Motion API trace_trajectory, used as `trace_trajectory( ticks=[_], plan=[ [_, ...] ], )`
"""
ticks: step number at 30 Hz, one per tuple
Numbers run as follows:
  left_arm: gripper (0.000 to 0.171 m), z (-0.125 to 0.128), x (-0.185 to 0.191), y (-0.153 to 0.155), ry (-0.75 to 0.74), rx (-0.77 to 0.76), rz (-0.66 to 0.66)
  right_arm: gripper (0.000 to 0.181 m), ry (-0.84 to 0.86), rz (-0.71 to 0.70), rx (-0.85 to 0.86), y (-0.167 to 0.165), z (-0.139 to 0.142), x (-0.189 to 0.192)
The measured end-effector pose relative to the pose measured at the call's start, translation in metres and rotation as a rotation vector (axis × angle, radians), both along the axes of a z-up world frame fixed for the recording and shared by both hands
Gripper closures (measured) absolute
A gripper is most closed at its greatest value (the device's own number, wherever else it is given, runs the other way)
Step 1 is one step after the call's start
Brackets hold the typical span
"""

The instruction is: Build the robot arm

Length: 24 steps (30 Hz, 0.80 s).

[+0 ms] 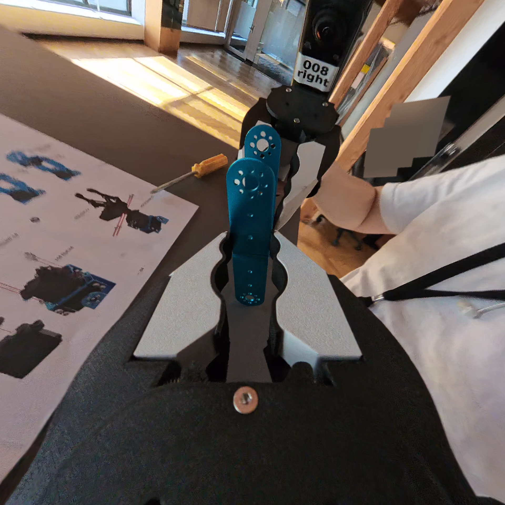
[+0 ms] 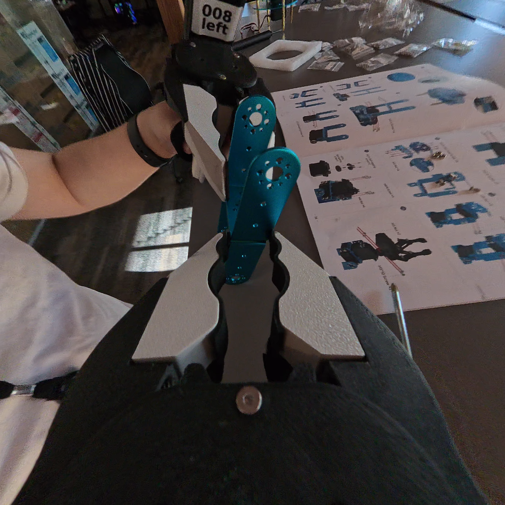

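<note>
The left gripper [image 1: 250,240], with matte grey faceted fingers [image 1: 191,289] and wavy black inner pads, was clamped on a blue anodised metal bracket [image 1: 250,207] at the centre of the left wrist frame. The bracket was a thin U-shaped piece with two flat, round-ended arms, each pierced by a large hole ringed with smaller ones, and a line of tiny holes down the strip.

In the right wrist view the right gripper [image 2: 247,237] was likewise closed on the same bracket [image 2: 263,202], its grey textured fingers [image 2: 306,295] pinching the flat base strip at mid-frame, with the arms rising toward the top. The two grippers faced each other, each seen beyond the bracket in the other's view, both touching it.

To the left of the left wrist frame lay a white printed instruction sheet [image 1: 82,246] with blue and black diagrams on a dark matte table [image 1: 109,123]. A screwdriver [image 1: 191,173] with a ribbed translucent yellow handle and slim steel shaft rested at the sheet's upper edge. In the upper right of the right wrist frame sat a white square foam ring [image 2: 287,53] and several small clear plastic bags [image 2: 369,54], well apart from the grippers.
</note>
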<state>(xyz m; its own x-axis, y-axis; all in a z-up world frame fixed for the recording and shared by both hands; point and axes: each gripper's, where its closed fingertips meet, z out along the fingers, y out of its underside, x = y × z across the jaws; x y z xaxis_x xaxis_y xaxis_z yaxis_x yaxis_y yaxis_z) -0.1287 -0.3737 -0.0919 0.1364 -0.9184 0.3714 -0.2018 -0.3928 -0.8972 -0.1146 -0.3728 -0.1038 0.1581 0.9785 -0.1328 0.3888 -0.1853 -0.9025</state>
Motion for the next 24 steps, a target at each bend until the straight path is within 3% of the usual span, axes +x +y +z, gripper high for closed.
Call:
trace_trajectory(
  ticks=[3,12,19,22,24],
  plan=[
    [0.146,-0.005,-0.002,0.007,-0.023,-0.206,-0.022,0.152,0.008,-0.027,-0.241,0.004,-0.006,-0.002],
    [0.15,0.0,-0.037,0.036,-0.247,-0.657,0.056,0.151,-0.018,-0.081,-0.514,0.013,-0.019,-0.011],
    [0.155,-0.001,-0.05,0.026,-0.257,-0.677,0.099,0.148,-0.16,-0.129,-0.67,0.021,-0.04,-0.007],
    [0.16,0.006,-0.057,-0.001,-0.276,-0.65,0.071,0.145,-0.219,-0.153,-0.595,0.024,-0.037,0.003],
    [0.164,0.013,-0.065,-0.033,-0.302,-0.562,0.06,0.145,-0.187,-0.169,-0.521,0.026,-0.02,0.011]
  ],
)
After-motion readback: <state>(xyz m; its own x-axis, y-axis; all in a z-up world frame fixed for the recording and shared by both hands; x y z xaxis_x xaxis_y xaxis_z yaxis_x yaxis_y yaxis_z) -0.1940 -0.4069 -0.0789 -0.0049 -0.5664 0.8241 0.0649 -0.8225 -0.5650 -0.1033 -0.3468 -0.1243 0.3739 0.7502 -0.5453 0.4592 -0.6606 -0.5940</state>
